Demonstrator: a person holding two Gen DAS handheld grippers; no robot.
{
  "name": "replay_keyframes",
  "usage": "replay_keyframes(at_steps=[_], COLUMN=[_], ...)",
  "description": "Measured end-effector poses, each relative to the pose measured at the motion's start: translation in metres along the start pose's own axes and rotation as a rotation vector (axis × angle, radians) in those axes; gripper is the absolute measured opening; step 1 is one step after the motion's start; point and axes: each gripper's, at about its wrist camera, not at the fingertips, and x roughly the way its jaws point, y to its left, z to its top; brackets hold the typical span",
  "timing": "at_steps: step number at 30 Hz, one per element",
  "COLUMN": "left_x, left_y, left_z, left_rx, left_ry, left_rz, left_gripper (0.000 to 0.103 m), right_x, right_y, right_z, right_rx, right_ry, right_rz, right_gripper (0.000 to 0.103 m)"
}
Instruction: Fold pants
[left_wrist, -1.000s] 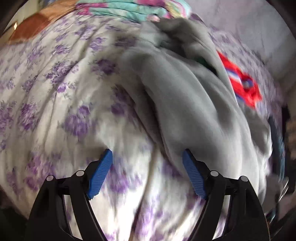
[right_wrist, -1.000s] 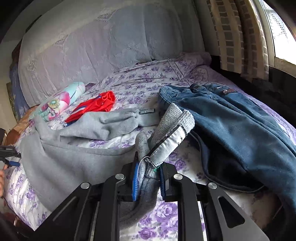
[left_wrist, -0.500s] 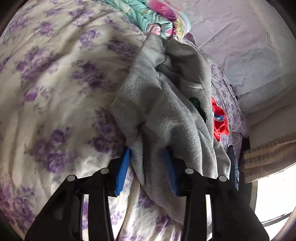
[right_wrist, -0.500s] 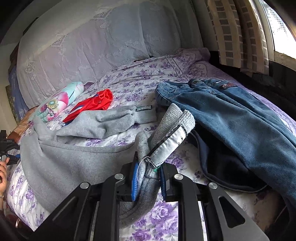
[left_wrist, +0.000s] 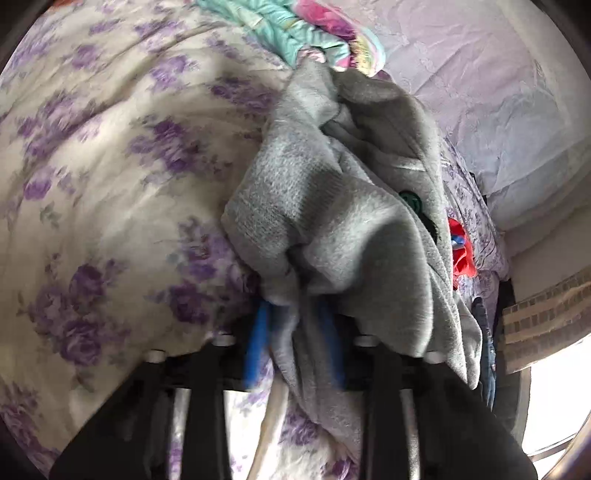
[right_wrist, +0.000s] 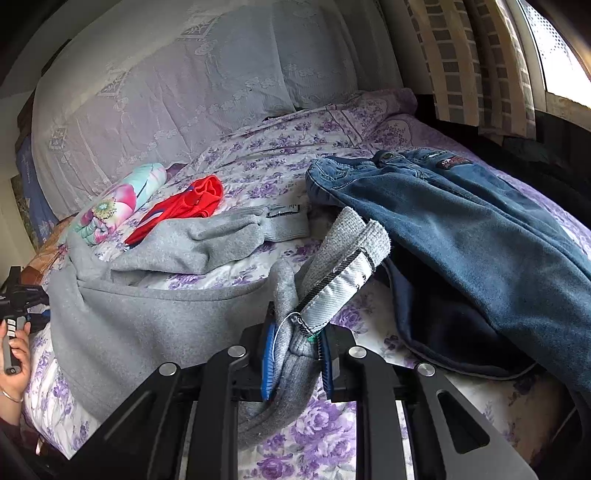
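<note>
Gray sweatpants (right_wrist: 140, 317) lie stretched sideways across the bed between the two tongs, long axis running left to right. Right tongs (right_wrist: 297, 360) clamp the waistband end: ribbed knit cuff and white woven band stick up and forward from between the blue pads. Rest of the pants trails off to the left of these tongs toward the left tongs (left_wrist: 295, 345), seen at far left edge of the right view. Left tongs are closed on a bunched wad of the same gray fleece, probably the leg end, though blur makes the exact grip hard to read. From the left tongs the fabric rises ahead and to the right.

Each tong holds its own end, so neither is nearer.

Fabric: thick, soft fleece, limp, sags in the middle. A second gray leg (right_wrist: 221, 240) lies folded further forward. Blue jeans (right_wrist: 461, 236), stiff denim, lie just right of right tongs. Red cloth (right_wrist: 184, 208) and rolled floral blanket (right_wrist: 118, 201) sit beyond. Purple-flower bedsheet (right_wrist: 317, 439) beneath.
</note>
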Motion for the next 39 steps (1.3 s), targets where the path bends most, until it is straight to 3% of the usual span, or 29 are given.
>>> replay_keyframes(at_steps=[4,7,9,12,16,22,23,25,26,27,30,31,32,33,34,35,36,39], left_x=[-0.030,-0.091,-0.125,-0.159,-0.174,-0.133,-0.132,-0.136,-0.137,-0.138,-0.126,-0.114,-0.106,-0.098,-0.092,-0.096,-0.101,-0.130], left_y=[-0.005,-0.015,-0.018,-0.014,0.015,0.083,0.080,0.063,0.054,0.046,0.029,0.035,0.040,0.050,0.054,0.053,0.051,0.056], left_z=[0.003,0.002,-0.002,-0.020,-0.049,-0.068,-0.071,-0.076,-0.080,-0.083,-0.084,-0.079,-0.075,-0.072,-0.069,-0.068,-0.066,-0.062], left_rx=[-0.003,0.045,0.061,0.084,0.066,-0.053,-0.031,0.033,0.056,0.081,0.146,0.113,0.072,0.024,0.003,0.010,0.018,-0.026], left_ry=[-0.079,-0.205,-0.234,-0.239,-0.214,-0.055,-0.059,-0.080,-0.088,-0.102,-0.114,-0.089,-0.065,-0.031,-0.010,-0.039,-0.051,-0.112], left_rz=[-0.066,-0.084,-0.075,-0.017,0.083,0.154,0.153,0.141,0.129,0.133,0.192,0.203,0.180,0.137,0.123,0.114,0.072,0.012], left_gripper=[0.005,0.003,0.003,0.003,0.003,0.007,0.012,0.037,0.074,0.099,0.098,0.097,0.084,0.055,0.054,0.024,0.014,0.012], right_x=[-0.003,-0.010,-0.017,-0.032,-0.043,-0.024,-0.022,-0.020,-0.021,-0.022,-0.024,-0.024,-0.024,-0.025,-0.025,-0.026,-0.026,-0.032], right_y=[0.000,-0.001,0.002,0.006,0.011,-0.004,-0.007,-0.010,-0.009,-0.007,-0.005,-0.004,-0.004,-0.004,-0.004,-0.005,-0.006,-0.009], right_z=[0.000,0.003,0.006,0.011,0.006,-0.015,-0.017,-0.019,-0.019,-0.019,-0.021,-0.022,-0.022,-0.022,-0.021,-0.020,-0.020,-0.016], right_rx=[0.004,0.010,0.012,0.029,0.005,0.052,0.066,0.082,0.084,0.079,0.066,0.064,0.064,0.062,0.059,0.058,0.062,0.084], right_ry=[-0.002,-0.018,-0.029,-0.025,0.008,0.104,0.110,0.114,0.111,0.108,0.095,0.091,0.091,0.089,0.086,0.084,0.080,0.054], right_rz=[0.011,0.032,0.052,0.128,0.129,0.083,0.084,0.087,0.088,0.087,0.085,0.083,0.087,0.091,0.092,0.093,0.097,0.122], right_gripper=[0.020,0.020,0.020,0.020,0.021,0.022,0.023,0.026,0.026,0.026,0.026,0.026,0.026,0.026,0.026,0.026,0.025,0.024])
